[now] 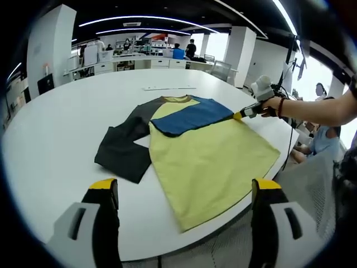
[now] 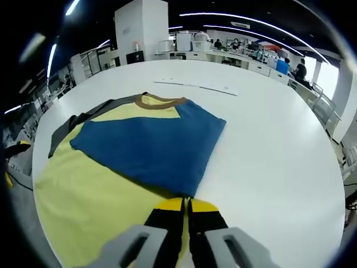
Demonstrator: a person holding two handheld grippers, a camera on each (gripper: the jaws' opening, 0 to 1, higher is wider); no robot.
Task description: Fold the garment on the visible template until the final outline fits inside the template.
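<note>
Right gripper view: unlabelled garment (image 2: 150, 145)

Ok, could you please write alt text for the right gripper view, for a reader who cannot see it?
The right gripper has its yellow-tipped jaws shut on the edge of a garment lying on a white table. Its blue sleeve is folded across the yellow body, and the brown collar lies at the far end.

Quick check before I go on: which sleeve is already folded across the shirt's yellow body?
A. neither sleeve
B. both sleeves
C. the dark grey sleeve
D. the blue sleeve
D: the blue sleeve lies across the yellow body, its edge pinched in the right gripper, while the dark grey sleeve lies spread out on the table beside the shirt.
</note>
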